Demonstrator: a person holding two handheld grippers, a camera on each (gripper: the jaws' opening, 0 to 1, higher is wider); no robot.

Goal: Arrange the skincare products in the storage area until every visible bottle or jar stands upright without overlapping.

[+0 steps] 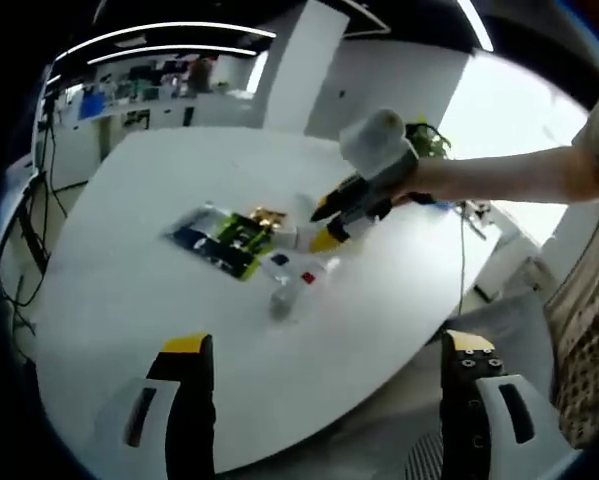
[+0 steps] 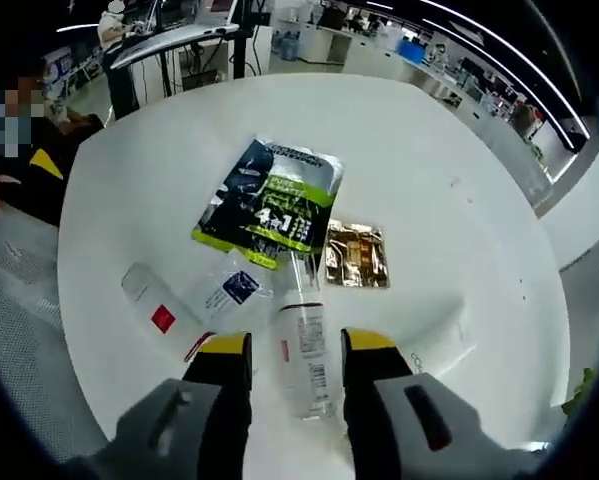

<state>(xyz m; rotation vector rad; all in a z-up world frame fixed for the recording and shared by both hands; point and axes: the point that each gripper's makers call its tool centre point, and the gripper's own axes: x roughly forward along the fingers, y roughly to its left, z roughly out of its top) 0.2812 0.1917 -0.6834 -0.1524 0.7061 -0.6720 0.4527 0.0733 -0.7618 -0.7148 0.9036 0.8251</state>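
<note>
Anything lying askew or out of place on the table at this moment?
Yes. A clear bottle lies flat on the white table between the right gripper's open jaws instead of standing. Beside it, a green-and-black sachet overlaps another packet, and a gold sachet lies flat.

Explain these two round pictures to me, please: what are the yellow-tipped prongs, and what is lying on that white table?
There is no robot here. A person holds a hand tool with two jaws in each hand, and a fisheye camera rides on each tool, so each picture looks out along its own jaws.

In the left gripper view, the left gripper is open above the white table, and the right gripper reaches in on the person's arm.

In the right gripper view, the right gripper straddles a clear bottle lying flat; whether it grips it I cannot tell. Nearby lie a green and black pouch, a gold sachet and two clear packets.
</note>
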